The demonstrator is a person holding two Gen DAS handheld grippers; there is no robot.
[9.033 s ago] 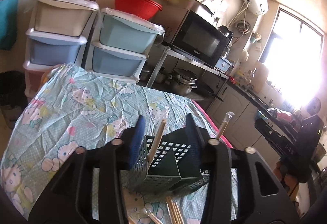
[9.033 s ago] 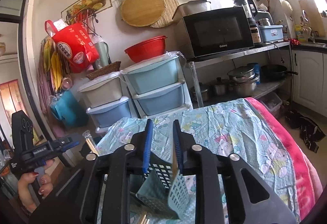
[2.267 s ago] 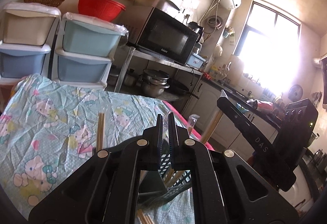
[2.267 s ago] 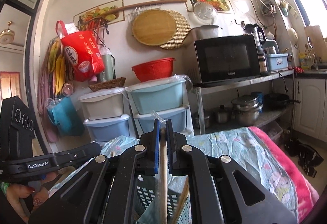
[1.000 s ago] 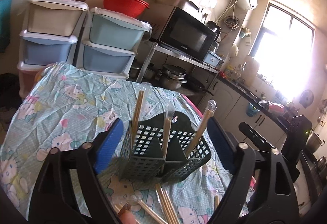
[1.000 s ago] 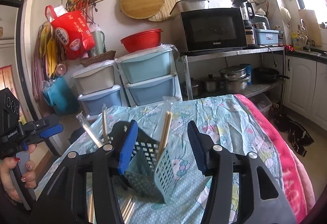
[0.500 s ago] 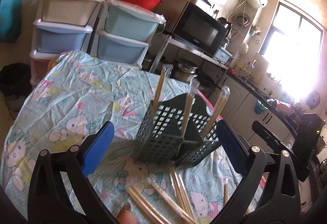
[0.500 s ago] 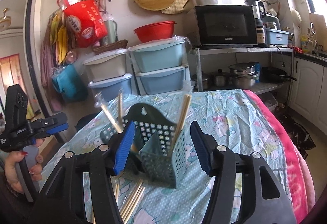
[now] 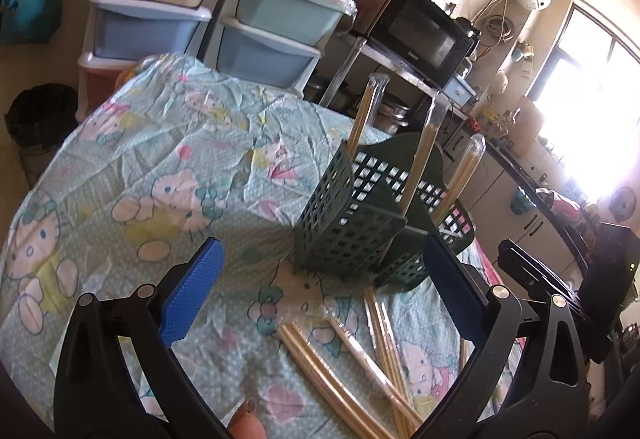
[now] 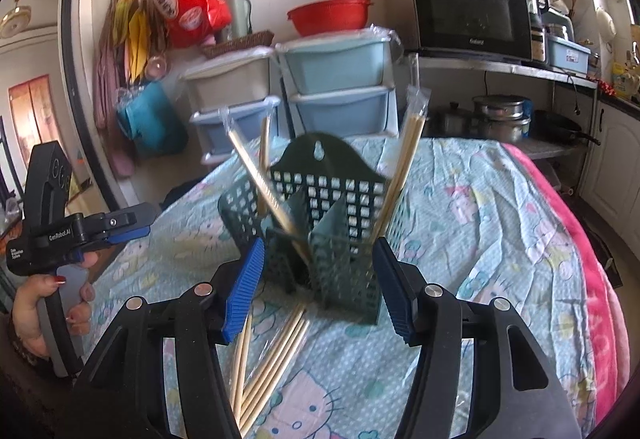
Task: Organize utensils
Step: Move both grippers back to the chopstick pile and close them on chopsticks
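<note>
Left gripper [image 9: 320, 279]: tilted down over the table, jaws spread wide with nothing between the blue pads. They have just been opening. A fingertip [image 9: 246, 429] shows at the bottom edge of its view.
Right gripper [image 10: 320, 279]: tilted down, jaws parted and empty, the blue ribbed pads standing either side of the basket's near corner without touching it. They have just opened a little further.
Left hand [image 10: 38, 315]: seen from the right wrist view, wrapped round the black handle of its gripper at the table's left side.
Loose chopsticks [image 9: 344, 371]: pale wooden pairs in clear plastic sleeves, lying flat on the cloth just in front of the basket, some crossing.
Basket [image 9: 360, 223]: dark green plastic with a square grid of holes, divided into compartments, a rounded back plate with a hanging hole; upright on the table.
Standing chopsticks [image 10: 400, 167]: three sleeved pairs stuck in the basket, leaning outward.
Tablecloth [image 9: 140, 167]: wrinkled pale blue fabric with cartoon cats, a pink edge at the right side.
Drawers [image 10: 340, 95]: stacked plastic units beyond the table.
Microwave [image 10: 468, 15]: black, on a metal shelf, pots beneath.
Window [image 9: 592, 111]: bright, far right.
</note>
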